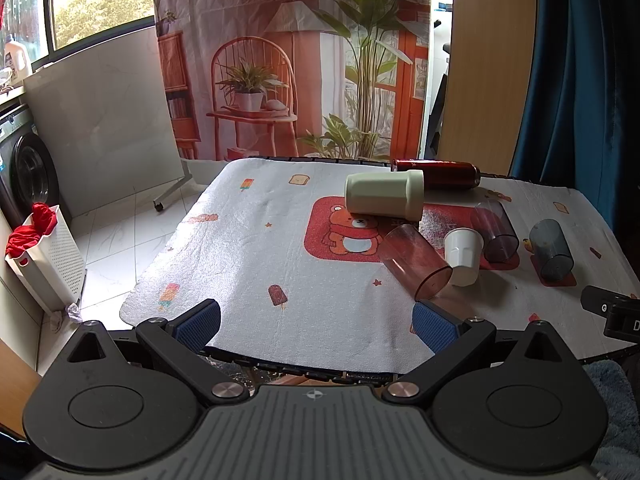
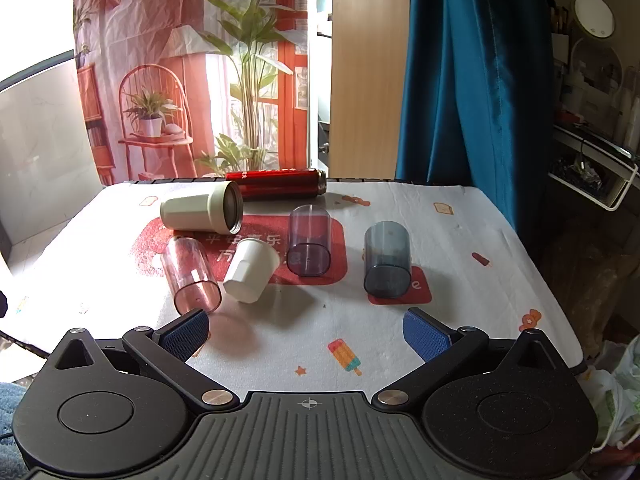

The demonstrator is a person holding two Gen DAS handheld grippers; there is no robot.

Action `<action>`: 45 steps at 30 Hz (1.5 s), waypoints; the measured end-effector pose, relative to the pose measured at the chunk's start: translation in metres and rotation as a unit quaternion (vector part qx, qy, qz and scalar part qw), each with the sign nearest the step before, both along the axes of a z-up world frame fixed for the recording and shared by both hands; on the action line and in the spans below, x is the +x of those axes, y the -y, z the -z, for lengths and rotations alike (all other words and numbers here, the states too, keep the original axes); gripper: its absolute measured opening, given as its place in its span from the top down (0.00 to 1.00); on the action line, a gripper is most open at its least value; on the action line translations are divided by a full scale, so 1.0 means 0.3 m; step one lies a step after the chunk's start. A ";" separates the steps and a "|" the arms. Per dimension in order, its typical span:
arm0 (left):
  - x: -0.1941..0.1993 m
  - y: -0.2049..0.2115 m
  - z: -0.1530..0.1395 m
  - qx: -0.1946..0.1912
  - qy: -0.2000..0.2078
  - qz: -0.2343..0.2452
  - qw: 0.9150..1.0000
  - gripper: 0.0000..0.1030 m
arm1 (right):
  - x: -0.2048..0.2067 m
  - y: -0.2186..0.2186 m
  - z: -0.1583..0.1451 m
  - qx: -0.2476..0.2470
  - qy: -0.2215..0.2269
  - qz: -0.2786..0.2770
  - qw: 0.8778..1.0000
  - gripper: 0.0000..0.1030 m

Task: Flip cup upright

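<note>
5 cups lie tipped on the surface (image 2: 460, 216), pink cup (image 2: 191, 276) nearest. Left hand-held gripper (image 1: 316, 326) and right hand-held gripper (image 2: 306, 332) both spread wide, empty.

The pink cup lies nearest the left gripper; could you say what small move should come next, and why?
Probably ease the open left gripper forward and right to straddle the pink cup, which lies on its side just beyond the right fingertip, ungrasped.
</note>
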State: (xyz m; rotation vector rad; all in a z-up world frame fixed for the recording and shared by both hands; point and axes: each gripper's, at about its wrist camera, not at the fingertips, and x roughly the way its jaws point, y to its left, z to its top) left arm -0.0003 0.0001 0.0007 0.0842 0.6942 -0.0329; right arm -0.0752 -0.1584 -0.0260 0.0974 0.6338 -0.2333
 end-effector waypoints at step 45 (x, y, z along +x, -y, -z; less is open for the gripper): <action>-0.002 0.000 0.006 -0.008 -0.008 0.009 1.000 0.00 | 0.013 -0.005 0.028 0.019 -0.023 -0.009 0.999 0.00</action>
